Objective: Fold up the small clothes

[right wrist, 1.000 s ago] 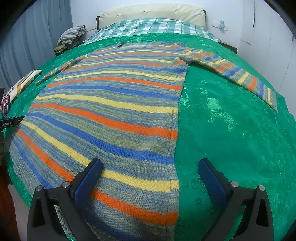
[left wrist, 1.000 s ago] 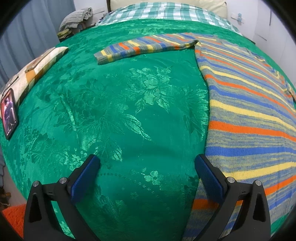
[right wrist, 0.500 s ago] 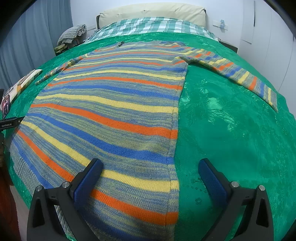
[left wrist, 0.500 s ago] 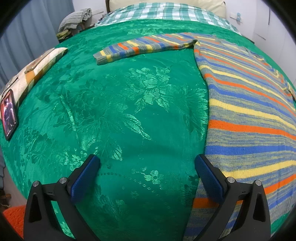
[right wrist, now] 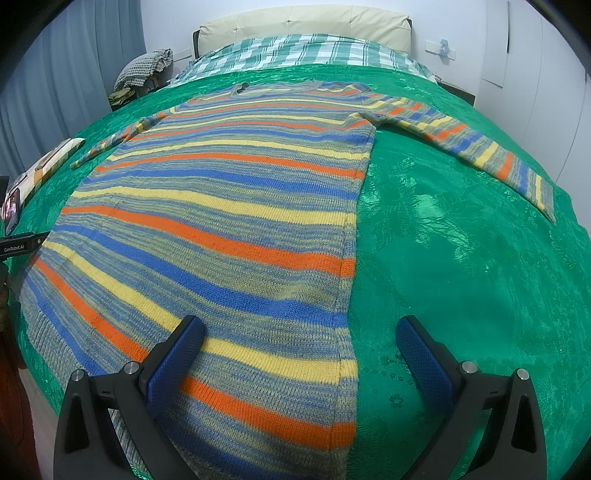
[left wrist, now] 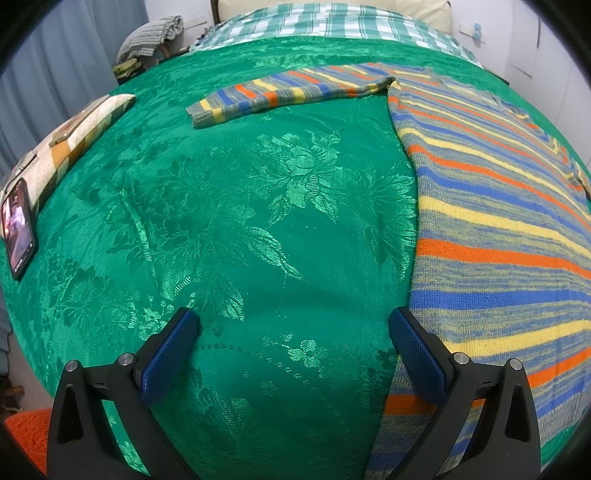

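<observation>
A striped knit sweater [right wrist: 229, 221] in blue, orange, yellow and grey lies flat on a green bedspread [right wrist: 461, 280], sleeves spread out. In the left wrist view its body [left wrist: 495, 229] fills the right side and its left sleeve [left wrist: 280, 92] stretches left at the back. My left gripper [left wrist: 291, 332] is open and empty above the bedspread, its right finger at the sweater's left hem edge. My right gripper [right wrist: 299, 336] is open and empty, straddling the sweater's right side seam near the hem. The right sleeve [right wrist: 472, 147] reaches back right.
A phone [left wrist: 16, 229] and a folded patterned cloth [left wrist: 70, 140] lie at the bed's left edge. A checked sheet [right wrist: 295, 51] and cream headboard [right wrist: 303, 22] are at the far end. A chair with clothes [right wrist: 144, 70] stands at the back left.
</observation>
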`<state>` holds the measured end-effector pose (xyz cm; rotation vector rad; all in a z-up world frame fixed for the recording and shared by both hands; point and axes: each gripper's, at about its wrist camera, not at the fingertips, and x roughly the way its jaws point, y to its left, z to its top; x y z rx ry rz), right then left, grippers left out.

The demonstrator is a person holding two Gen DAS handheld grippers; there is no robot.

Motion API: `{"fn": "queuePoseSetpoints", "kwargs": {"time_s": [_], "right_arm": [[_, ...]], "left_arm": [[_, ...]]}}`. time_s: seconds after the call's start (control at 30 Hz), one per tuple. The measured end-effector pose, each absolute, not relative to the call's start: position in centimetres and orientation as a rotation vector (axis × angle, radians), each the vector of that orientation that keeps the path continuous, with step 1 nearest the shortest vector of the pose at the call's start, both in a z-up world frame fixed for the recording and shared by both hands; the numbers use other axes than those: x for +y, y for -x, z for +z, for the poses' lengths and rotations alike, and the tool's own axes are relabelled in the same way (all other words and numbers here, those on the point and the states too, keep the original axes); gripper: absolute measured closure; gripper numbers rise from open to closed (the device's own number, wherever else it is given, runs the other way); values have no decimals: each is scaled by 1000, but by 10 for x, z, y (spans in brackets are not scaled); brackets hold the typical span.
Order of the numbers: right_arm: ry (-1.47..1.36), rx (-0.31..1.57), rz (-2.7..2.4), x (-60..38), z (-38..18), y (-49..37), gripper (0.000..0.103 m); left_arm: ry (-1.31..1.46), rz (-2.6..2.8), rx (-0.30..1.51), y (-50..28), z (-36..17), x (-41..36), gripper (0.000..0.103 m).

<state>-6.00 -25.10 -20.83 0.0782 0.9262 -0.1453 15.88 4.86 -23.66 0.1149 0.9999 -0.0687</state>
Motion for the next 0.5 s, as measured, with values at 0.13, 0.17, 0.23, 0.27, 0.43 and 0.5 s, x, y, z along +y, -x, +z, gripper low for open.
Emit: {"fn": "queuePoseSetpoints", "kwargs": {"time_s": [0.13, 0.17, 0.23, 0.27, 0.43, 0.5], "right_arm": [[-78, 927, -145, -251, -208, 60, 0], [-78, 927, -145, -251, -208, 60, 0], [-78, 927, -145, -251, -208, 60, 0], [-78, 927, -145, -251, -208, 60, 0], [-78, 927, -145, -251, -208, 60, 0], [-78, 927, -145, -251, -208, 60, 0]], "left_arm": [[-114, -69, 1001, -159, -237, 48, 0], [-115, -69, 1001, -159, -236, 48, 0], [-114, -69, 1003, -159, -237, 49, 0], [-115, -69, 1004, -159, -237, 48, 0], [-114, -69, 1005, -159, -237, 48, 0], [-115, -69, 1004, -159, -237, 48, 0]]}}
